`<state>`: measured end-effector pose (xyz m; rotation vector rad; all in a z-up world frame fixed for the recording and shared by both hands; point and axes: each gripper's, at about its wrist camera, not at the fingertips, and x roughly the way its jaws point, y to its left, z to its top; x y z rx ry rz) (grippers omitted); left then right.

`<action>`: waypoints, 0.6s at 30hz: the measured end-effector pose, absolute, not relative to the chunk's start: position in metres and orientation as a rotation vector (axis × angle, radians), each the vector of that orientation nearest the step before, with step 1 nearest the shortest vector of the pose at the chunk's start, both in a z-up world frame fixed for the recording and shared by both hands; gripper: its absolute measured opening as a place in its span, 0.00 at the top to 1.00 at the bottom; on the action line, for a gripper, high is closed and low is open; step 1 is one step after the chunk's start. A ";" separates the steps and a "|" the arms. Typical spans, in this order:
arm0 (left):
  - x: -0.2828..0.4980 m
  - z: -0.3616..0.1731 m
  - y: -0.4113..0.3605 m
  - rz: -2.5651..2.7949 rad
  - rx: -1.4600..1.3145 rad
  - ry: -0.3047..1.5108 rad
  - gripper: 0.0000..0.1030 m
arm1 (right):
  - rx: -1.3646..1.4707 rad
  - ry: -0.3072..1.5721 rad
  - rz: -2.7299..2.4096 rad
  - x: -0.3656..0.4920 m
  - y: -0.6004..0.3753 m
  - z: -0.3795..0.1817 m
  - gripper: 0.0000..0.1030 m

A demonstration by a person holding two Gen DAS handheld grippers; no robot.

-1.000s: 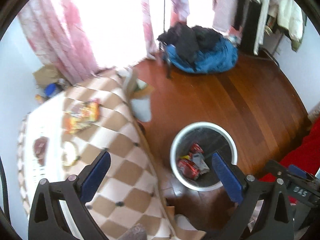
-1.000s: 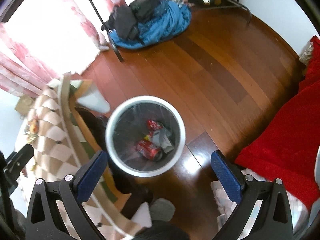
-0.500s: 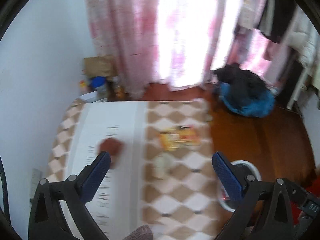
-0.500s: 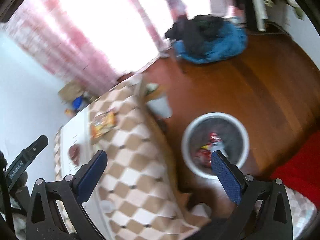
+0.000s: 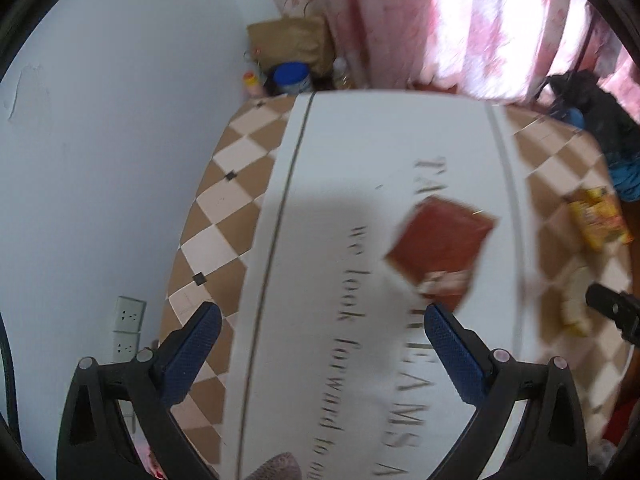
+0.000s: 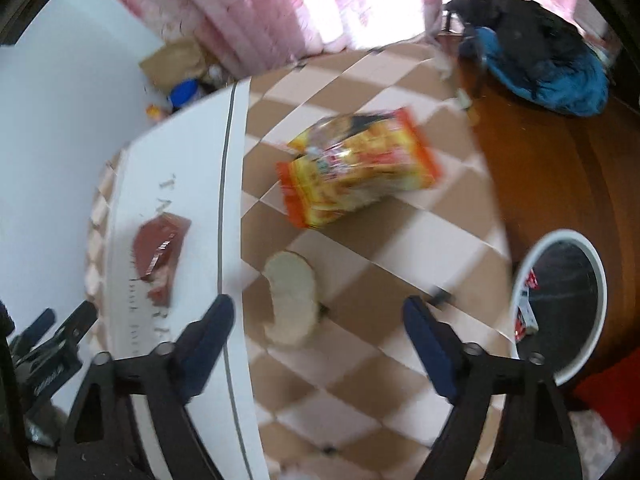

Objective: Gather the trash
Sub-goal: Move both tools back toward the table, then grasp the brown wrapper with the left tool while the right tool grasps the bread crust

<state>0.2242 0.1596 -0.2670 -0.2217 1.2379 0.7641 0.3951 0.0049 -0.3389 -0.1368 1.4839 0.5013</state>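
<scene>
A dark red wrapper (image 5: 440,252) lies on the white strip of the checkered tablecloth (image 5: 224,216), just ahead and right of my open, empty left gripper (image 5: 320,356). The red wrapper also shows in the right wrist view (image 6: 160,252). My right gripper (image 6: 320,336) is open and empty above the table, with a pale round cracker (image 6: 290,296) between its fingers and a yellow-orange snack bag (image 6: 360,168) beyond. The white trash bin (image 6: 600,300) with red wrappers inside stands on the floor at right.
A white wall with sockets (image 5: 128,316) borders the table's left. A brown paper bag (image 5: 292,40) and a blue-lidded jar (image 5: 292,76) sit behind the table by pink curtains. A blue and black clothes pile (image 6: 540,60) lies on the wooden floor. The snack bag (image 5: 600,220) lies near the table's right edge.
Both grippers swung left from over the bin to over the table and came lower. The red wrapper, cracker and snack bag now fill the views; the bin has slid to the right.
</scene>
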 end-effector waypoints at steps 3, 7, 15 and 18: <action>0.223 -0.279 0.170 0.757 -0.232 1.251 0.00 | -0.198 1.487 0.500 0.394 0.029 -0.362 0.27; 0.234 -0.285 0.169 0.683 -0.266 1.244 0.00 | -0.278 1.423 0.521 0.385 0.040 -0.369 0.41; 0.287 -0.299 0.150 0.489 -0.219 1.279 0.00 | -0.288 1.391 0.490 0.387 0.021 -0.369 0.66; 0.306 -0.312 0.145 0.446 -0.159 1.327 0.00 | -0.260 1.405 0.473 0.393 0.010 -0.371 0.66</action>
